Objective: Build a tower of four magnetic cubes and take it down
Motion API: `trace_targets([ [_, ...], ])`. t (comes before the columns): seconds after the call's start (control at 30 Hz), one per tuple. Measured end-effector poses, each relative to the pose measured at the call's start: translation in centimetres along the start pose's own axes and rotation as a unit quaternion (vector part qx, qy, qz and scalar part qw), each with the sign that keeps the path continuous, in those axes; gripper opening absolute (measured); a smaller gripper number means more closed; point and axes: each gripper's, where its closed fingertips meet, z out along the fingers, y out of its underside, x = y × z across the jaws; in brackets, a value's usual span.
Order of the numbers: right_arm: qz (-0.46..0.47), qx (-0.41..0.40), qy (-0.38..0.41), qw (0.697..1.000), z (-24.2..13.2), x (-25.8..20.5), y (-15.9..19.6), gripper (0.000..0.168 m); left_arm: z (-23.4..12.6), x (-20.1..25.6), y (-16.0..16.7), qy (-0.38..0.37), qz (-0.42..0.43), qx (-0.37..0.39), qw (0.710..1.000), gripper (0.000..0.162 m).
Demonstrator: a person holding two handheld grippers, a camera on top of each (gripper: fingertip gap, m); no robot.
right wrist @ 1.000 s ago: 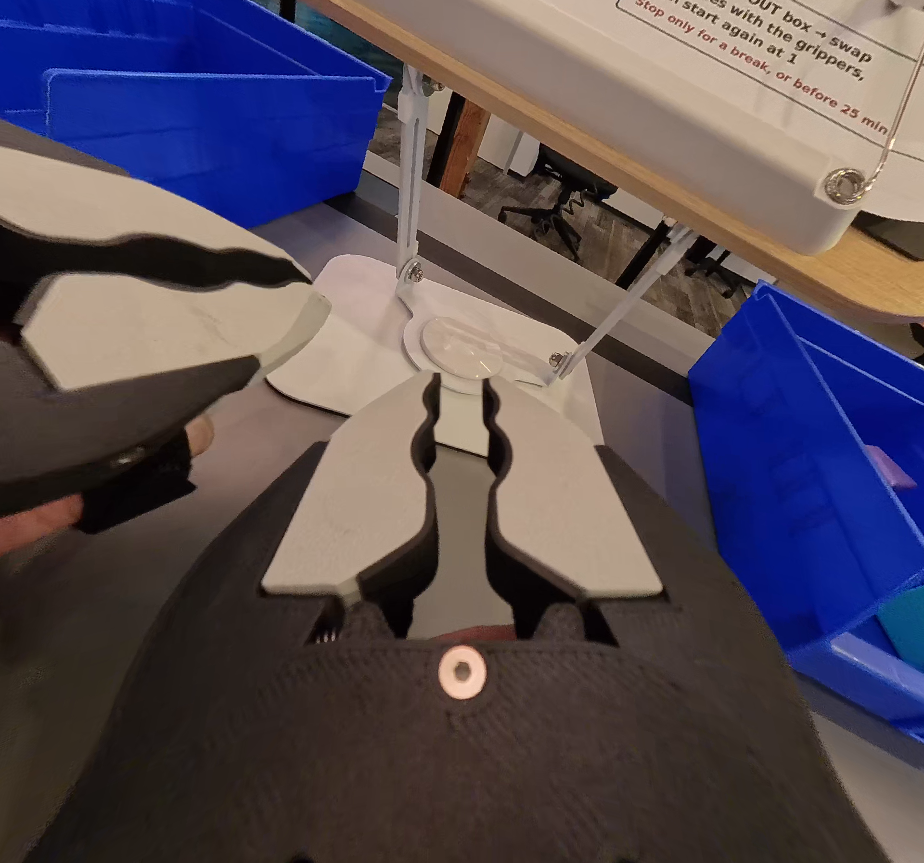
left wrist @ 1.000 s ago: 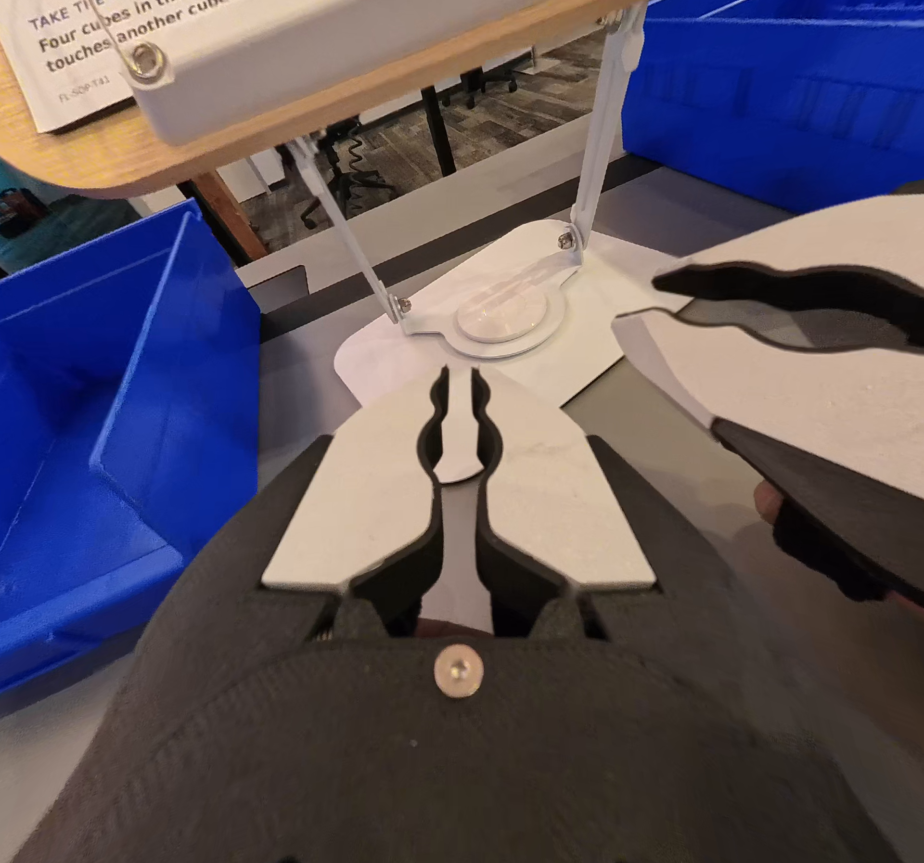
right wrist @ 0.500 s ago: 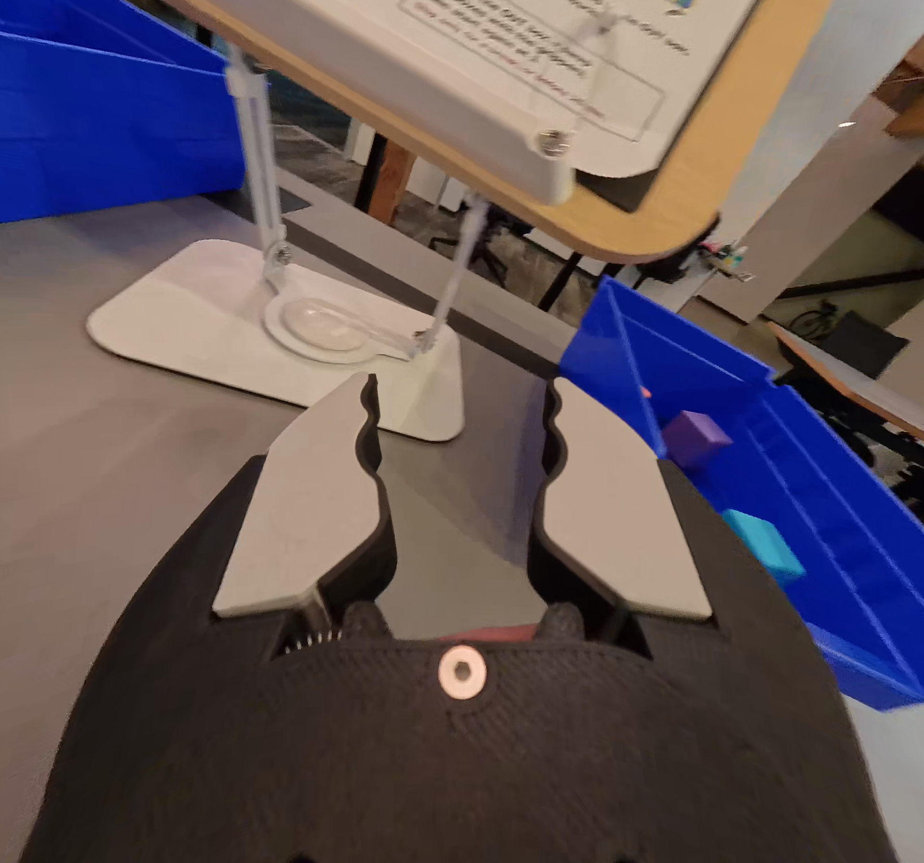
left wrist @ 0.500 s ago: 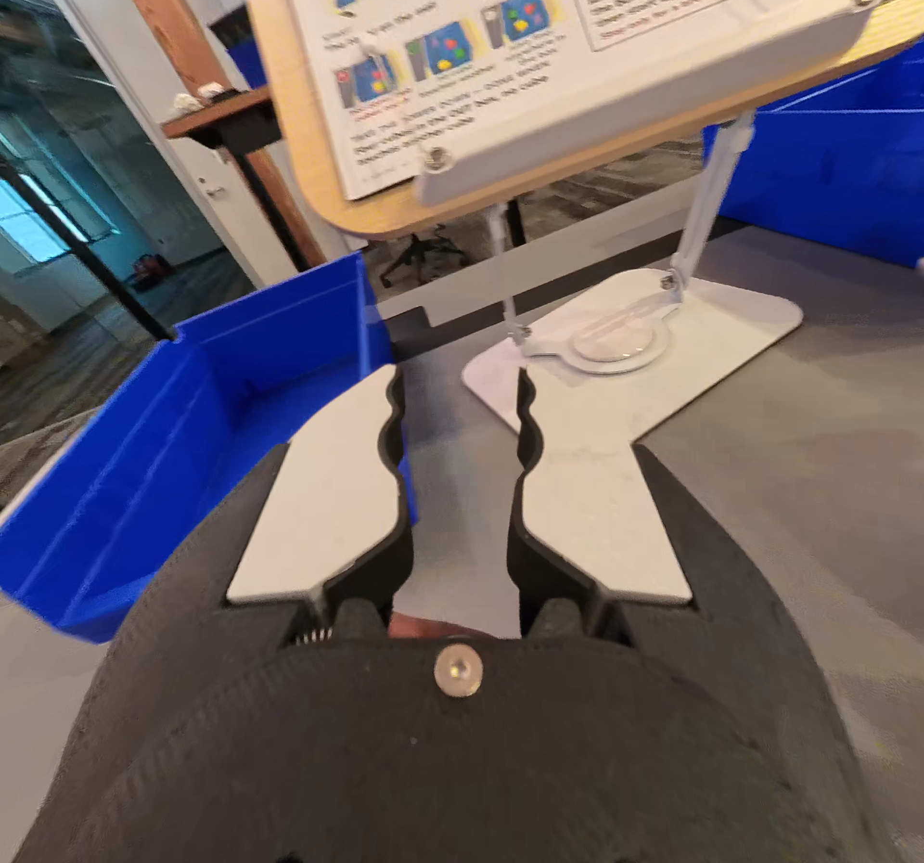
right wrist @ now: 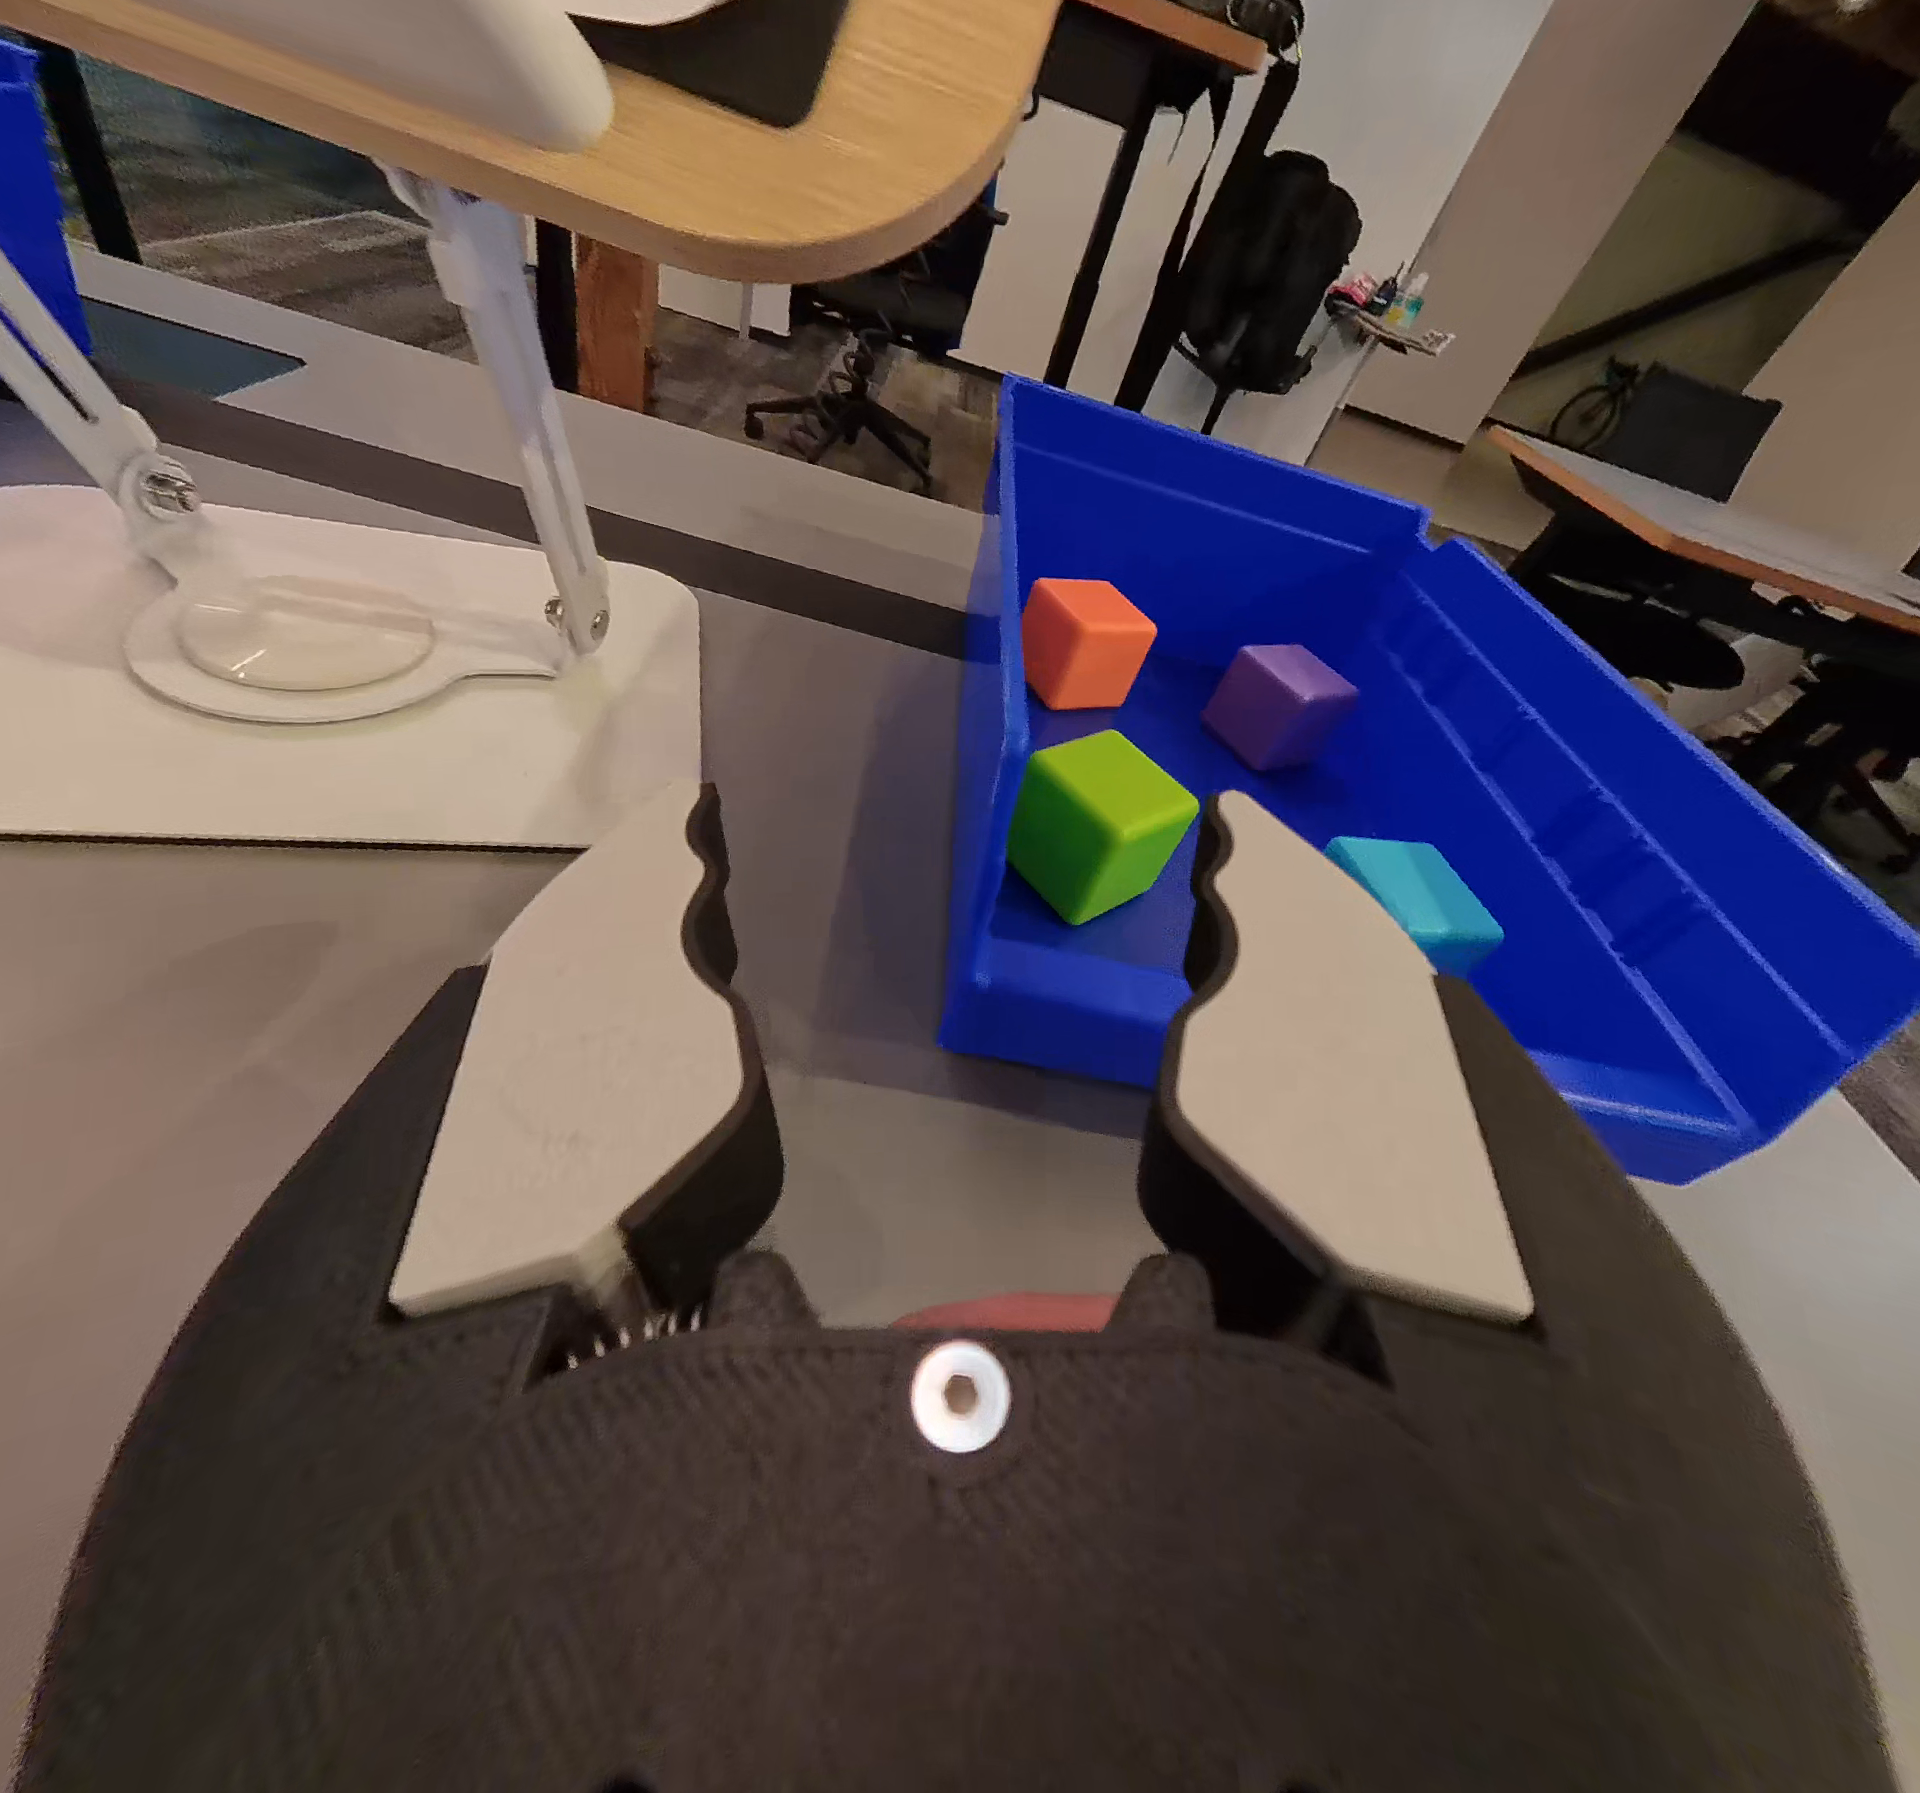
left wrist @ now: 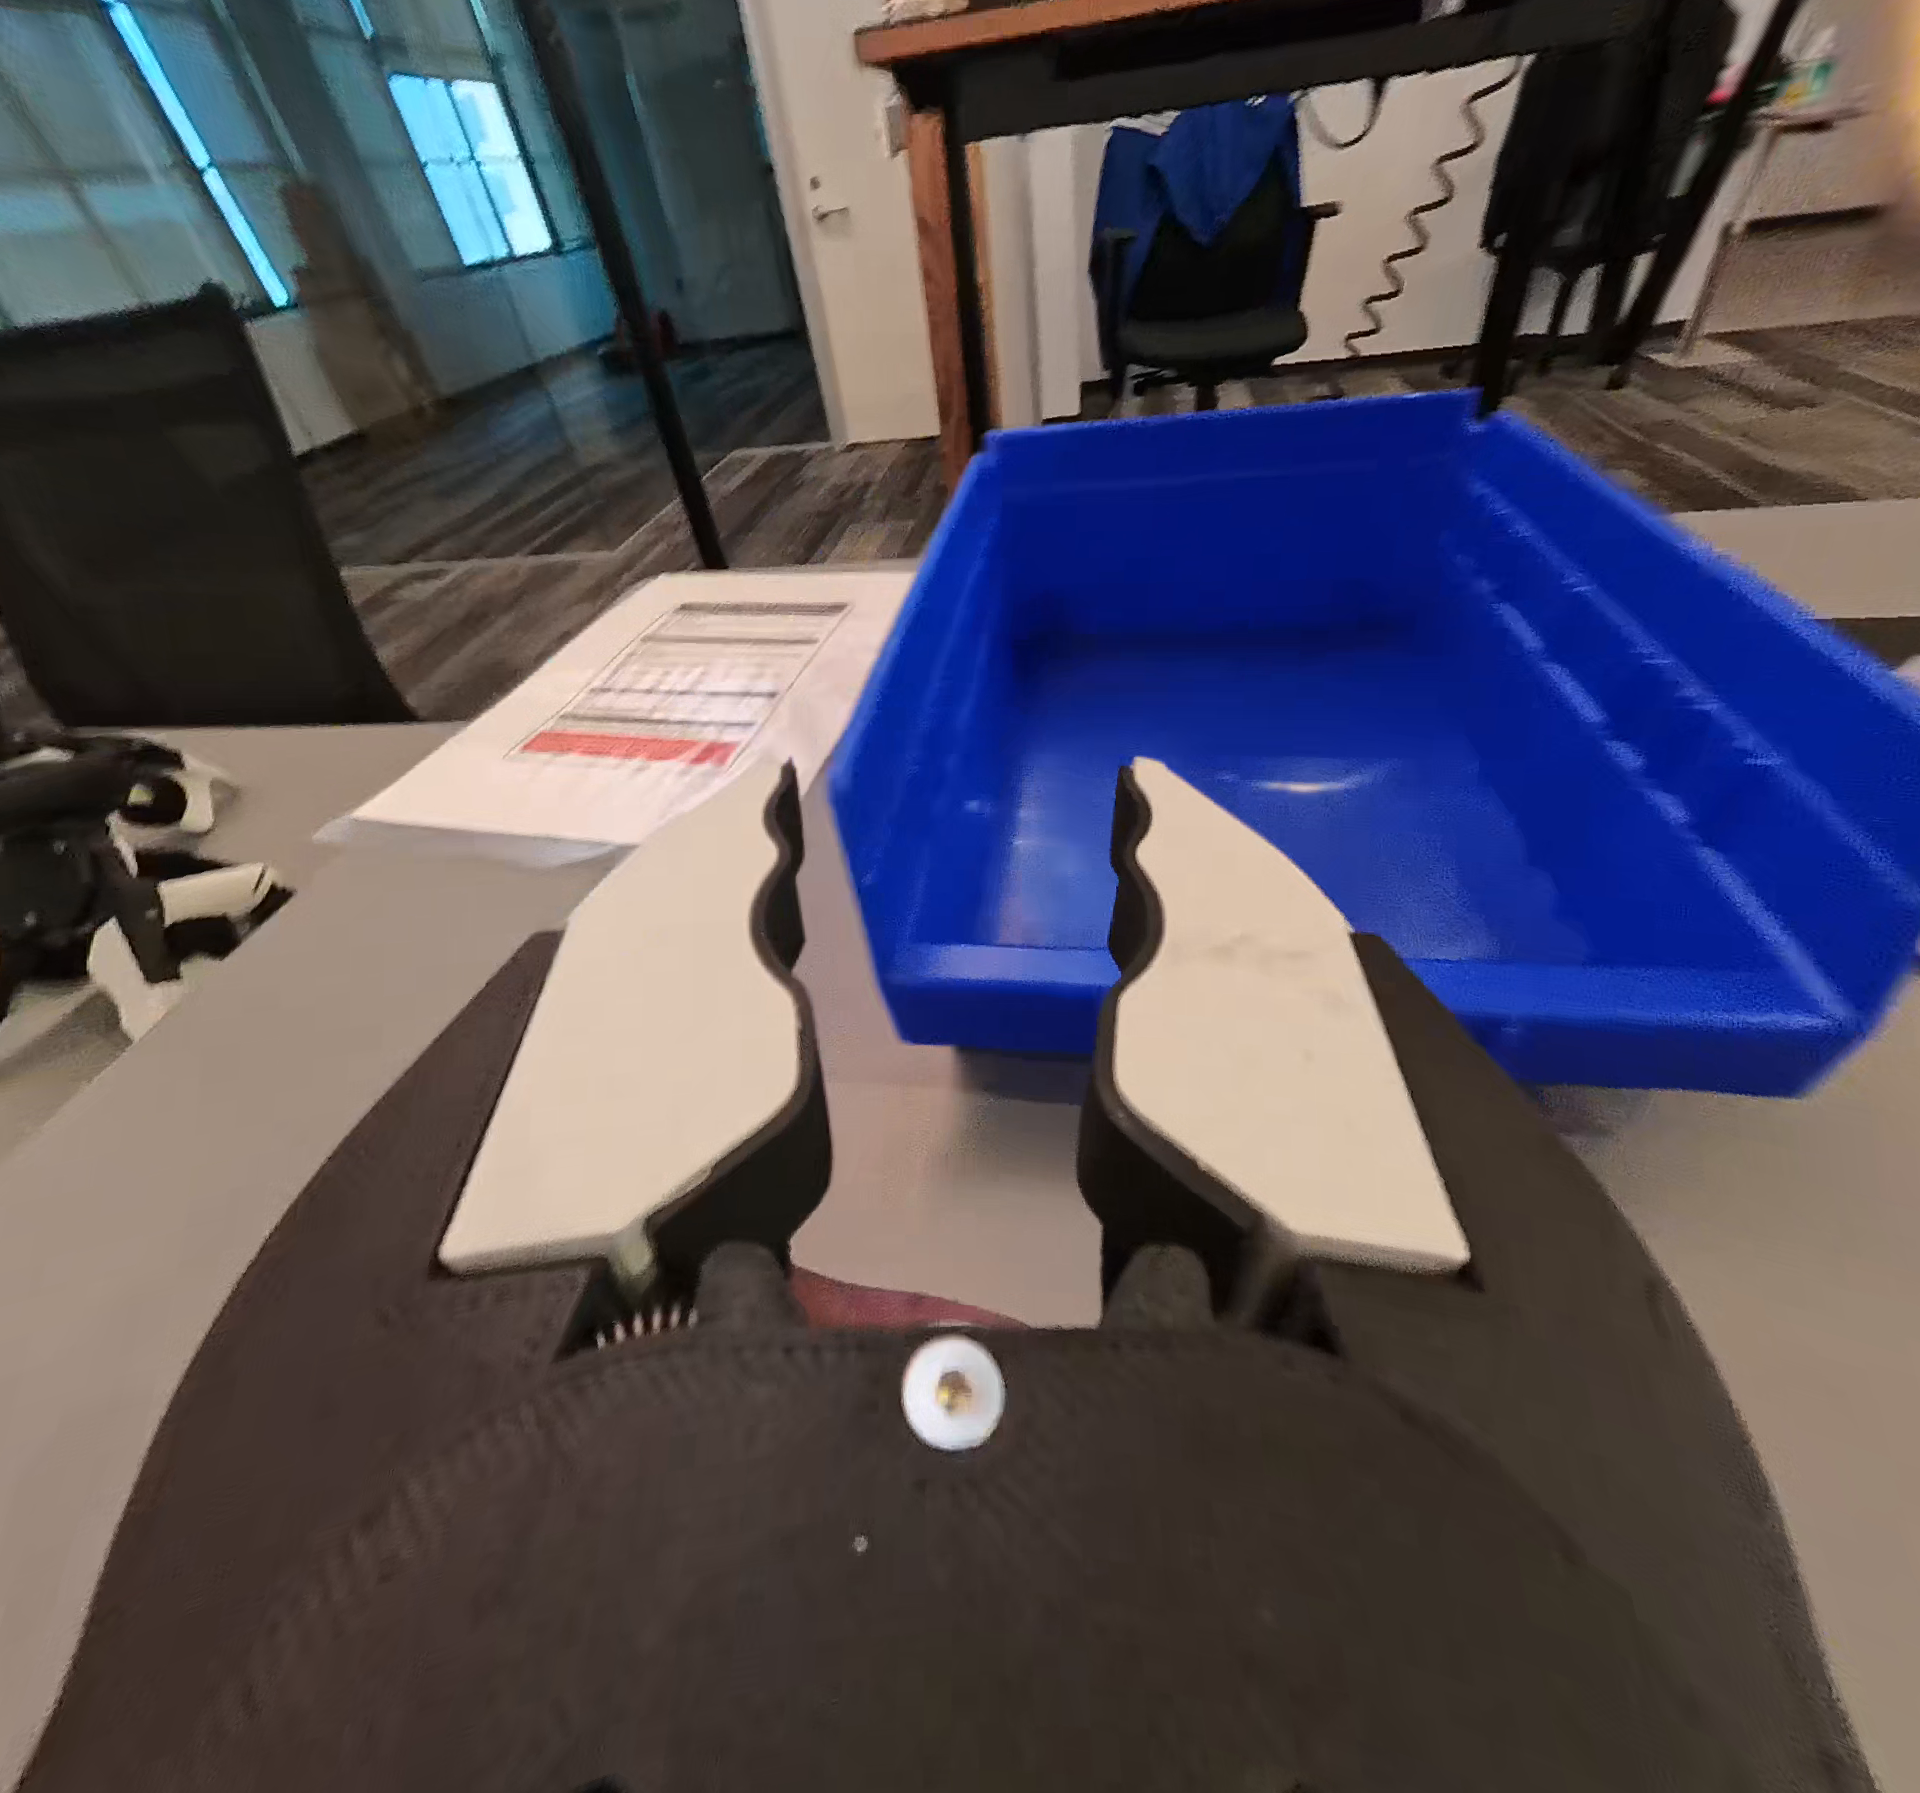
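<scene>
In the right wrist view a blue bin [right wrist: 1621,1099] on the grey table holds an orange cube [right wrist: 1086,642], a purple cube [right wrist: 1280,704], a green cube [right wrist: 1101,824] and a teal cube [right wrist: 1418,896], all apart from each other. My right gripper [right wrist: 961,808] is open and empty, just short of the bin's near left corner, with the green cube just past its right fingertip. In the left wrist view my left gripper [left wrist: 956,777] is open and empty in front of an empty blue bin [left wrist: 1351,1016].
A white stand base [right wrist: 312,704] with thin legs carries a wooden board [right wrist: 727,174] overhead at the left of the right wrist view. A sheet of paper [left wrist: 623,725] lies left of the empty bin. Black and white gear [left wrist: 94,870] sits at the table's left edge. One gripper's finger ends stand about 55 cm off the other's.
Both grippers swung apart, left one leftward and right one rightward, away from the stand toward their bins. Both opened from nearly shut to wide. Neither gripper shows in the other's view now.
</scene>
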Motion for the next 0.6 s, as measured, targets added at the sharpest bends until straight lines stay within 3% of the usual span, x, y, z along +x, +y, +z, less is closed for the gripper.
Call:
trace_targets([
  [0.27,0.000,-0.010,0.017,1.000,0.6,0.6,0.4,0.085,3.4,-2.5,3.5,0.007,-0.034,-0.066,0.997,0.072],
  [0.5,-0.009,-0.016,0.015,1.000,0.8,0.3,0.6,0.084,5.8,-1.1,4.3,0.050,-0.022,-0.106,0.993,0.061],
  [0.6,-0.012,-0.020,0.014,1.000,0.9,0.2,0.7,0.083,6.4,-0.5,4.4,0.080,-0.033,-0.111,0.990,0.043],
])
